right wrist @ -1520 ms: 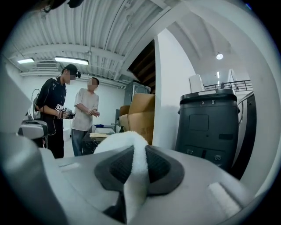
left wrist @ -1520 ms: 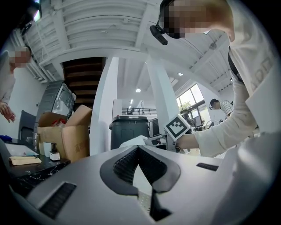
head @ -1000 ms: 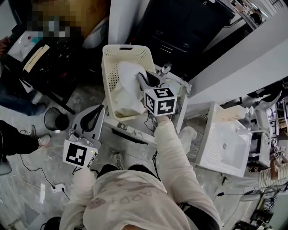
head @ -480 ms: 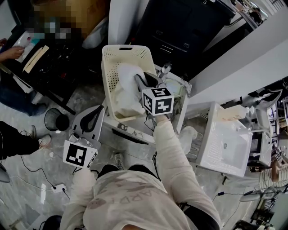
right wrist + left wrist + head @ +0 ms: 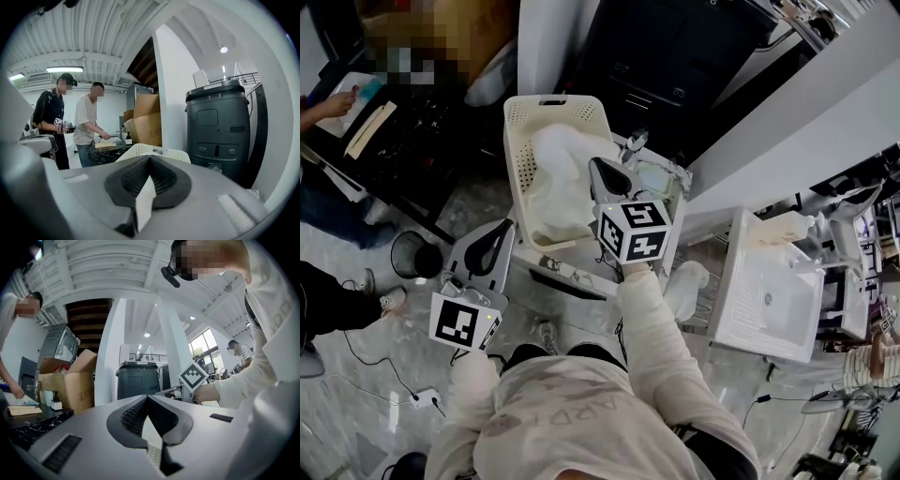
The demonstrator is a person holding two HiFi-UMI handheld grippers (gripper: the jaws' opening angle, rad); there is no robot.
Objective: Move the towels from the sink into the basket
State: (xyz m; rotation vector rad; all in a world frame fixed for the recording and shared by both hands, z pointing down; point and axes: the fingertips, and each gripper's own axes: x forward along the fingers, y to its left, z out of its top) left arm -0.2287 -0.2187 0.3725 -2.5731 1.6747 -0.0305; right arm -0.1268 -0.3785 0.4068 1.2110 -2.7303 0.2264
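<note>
Your right tool (image 5: 602, 171) has just closed, empty, with the towels (image 5: 558, 183) in the basket (image 5: 517, 131) just below it. Your left tool (image 5: 500, 232) is closed and empty.

Bright, even indoor light is seen throughout. In the right gripper view a strip lamp (image 5: 64, 69) at 10 o'clock and a spot lamp (image 5: 223, 49) at 1 o'clock are blown out. Both gripper views are bowed by fisheye distortion and vignetted black at the corners; the towels (image 5: 561, 178) are washed out in the head view
</note>
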